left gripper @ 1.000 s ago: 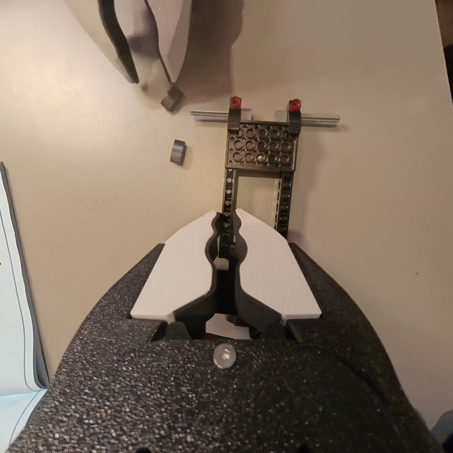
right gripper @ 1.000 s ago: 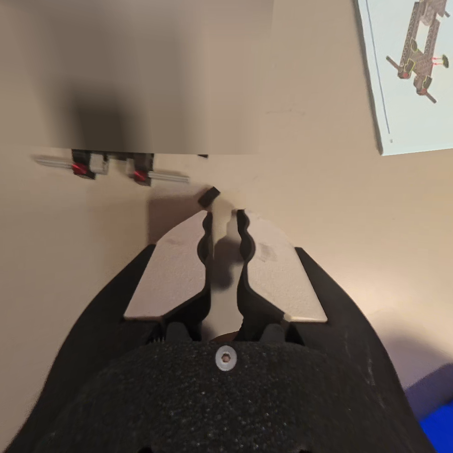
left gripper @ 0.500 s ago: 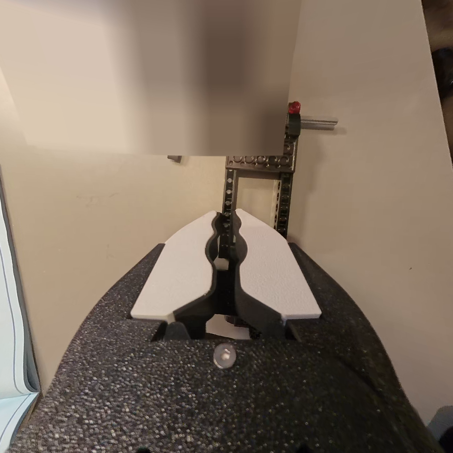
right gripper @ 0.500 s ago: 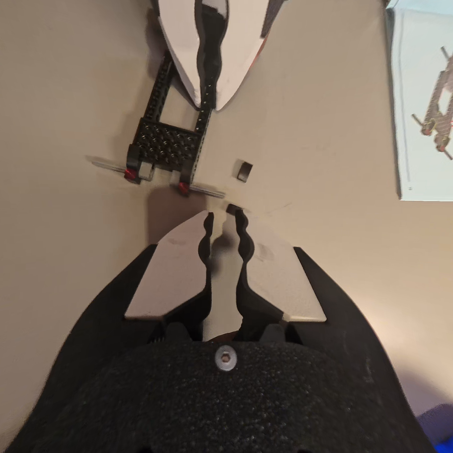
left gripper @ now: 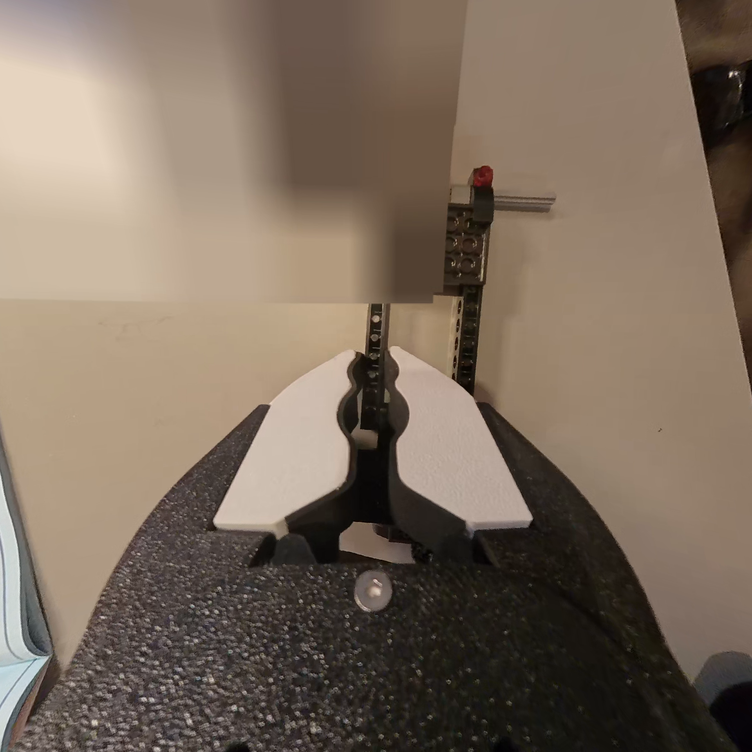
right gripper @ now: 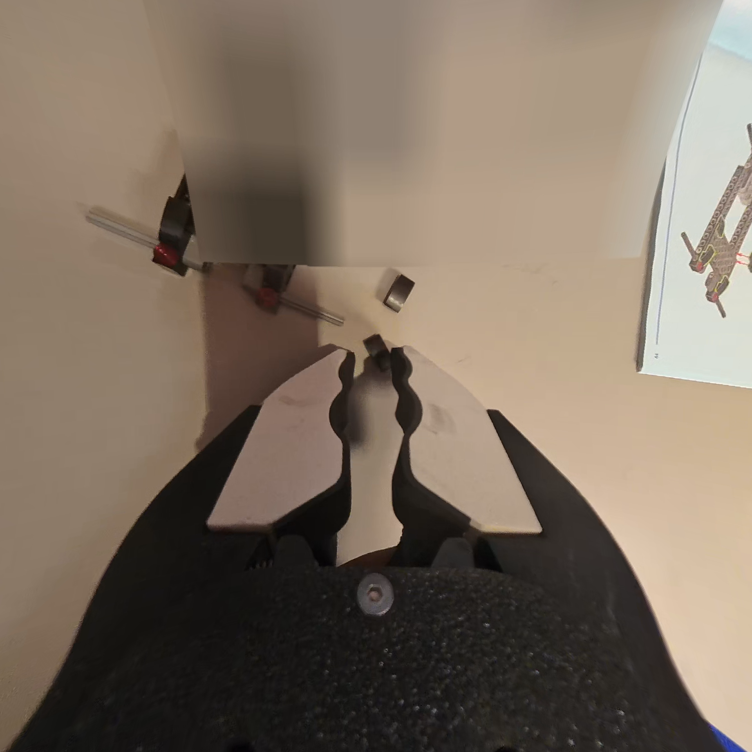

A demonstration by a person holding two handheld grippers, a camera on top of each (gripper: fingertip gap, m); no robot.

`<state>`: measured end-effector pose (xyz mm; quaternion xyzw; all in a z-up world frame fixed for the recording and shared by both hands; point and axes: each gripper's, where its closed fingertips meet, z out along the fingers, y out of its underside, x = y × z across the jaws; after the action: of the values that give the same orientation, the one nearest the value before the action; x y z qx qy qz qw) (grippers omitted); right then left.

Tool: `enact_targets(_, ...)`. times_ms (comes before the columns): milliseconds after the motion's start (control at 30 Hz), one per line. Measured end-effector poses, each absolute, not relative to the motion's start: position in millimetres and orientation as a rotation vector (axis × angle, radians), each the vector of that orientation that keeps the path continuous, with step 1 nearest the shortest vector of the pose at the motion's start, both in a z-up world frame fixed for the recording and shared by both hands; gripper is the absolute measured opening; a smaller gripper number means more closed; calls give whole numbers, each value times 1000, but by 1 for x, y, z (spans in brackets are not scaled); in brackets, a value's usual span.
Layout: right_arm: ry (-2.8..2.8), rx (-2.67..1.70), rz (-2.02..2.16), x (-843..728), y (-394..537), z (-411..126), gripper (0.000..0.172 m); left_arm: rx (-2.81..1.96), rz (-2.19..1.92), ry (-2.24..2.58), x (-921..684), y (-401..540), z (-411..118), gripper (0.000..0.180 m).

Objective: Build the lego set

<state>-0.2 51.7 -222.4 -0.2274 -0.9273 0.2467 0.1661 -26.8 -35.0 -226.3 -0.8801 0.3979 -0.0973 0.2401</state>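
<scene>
- With my left gripper (left gripper: 374, 358) I am clamping one long black holed beam (left gripper: 376, 333) of a brick-built frame; both pads are pressing on its sides and the jaws are standing narrow around it.
- The beam is running straight ahead from my left fingertips, up under a blurred patch that is covering most of the far half of this view.
- Just right of the left gripper, the frame's second black beam (left gripper: 472, 337) is lying parallel, with a pale strip along its inner side.
- Farther ahead on that right side, a dark studded plate (left gripper: 464, 244) is sitting across the beams, topped by a red pin (left gripper: 483, 175) and a grey axle (left gripper: 525, 201) sticking out to the right.
- My right gripper (right gripper: 372, 356) is hovering with its jaws partly apart and gripping nothing.
- A small dark curved piece (right gripper: 376, 350) is lying on the beige table (right gripper: 529, 407) right at my right fingertips, close against the right-hand pad; whether that pad is touching it I cannot tell, and the left-hand pad is standing clear.
- A second dark curved piece (right gripper: 398, 295) is lying a little ahead and to the right.
- Ahead-left of the right gripper, the frame's axle end with two red pins (right gripper: 266, 297) is showing.
- An open instruction booklet (right gripper: 700, 244) is lying far right.
</scene>
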Motion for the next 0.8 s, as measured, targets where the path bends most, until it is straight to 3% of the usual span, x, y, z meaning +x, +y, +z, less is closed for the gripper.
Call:
enact_targets(367,-2693,-741,743,-7,55,-226,19,-2391,-288,1101,-24,-35,-225,16)
enact_targets(800,-2662,-921,680,-5,55,-225,9,-2344,-285,1101,-20,-31,-222,23)
